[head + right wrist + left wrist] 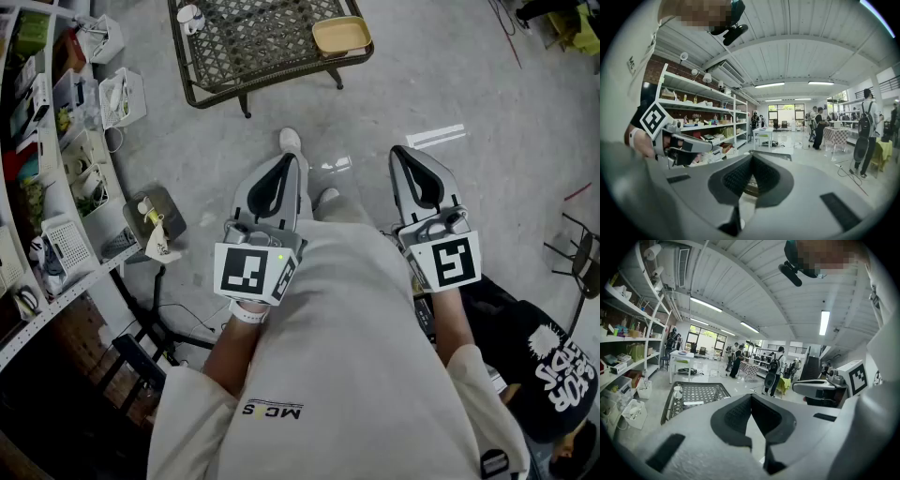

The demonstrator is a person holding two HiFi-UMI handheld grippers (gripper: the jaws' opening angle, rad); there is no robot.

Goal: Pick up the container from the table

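Observation:
A shallow tan container (342,36) sits at the right end of a dark metal lattice table (234,56), far ahead of me in the head view. Both grippers are held level in front of my torso, well short of the table. My left gripper (284,161) has its jaws together with nothing between them, and so does my right gripper (405,153). In the left gripper view the left gripper (751,396) points over the table (696,394); its own body hides the container. In the right gripper view the right gripper (752,157) shows only a sliver of the table past its pads.
A white cup (190,16) stands at the table's left end. Shelves with bins and clutter (56,141) line the left side. A strip of white tape (436,137) lies on the grey floor. A black bag (553,375) sits at lower right. Several people (776,371) stand far off.

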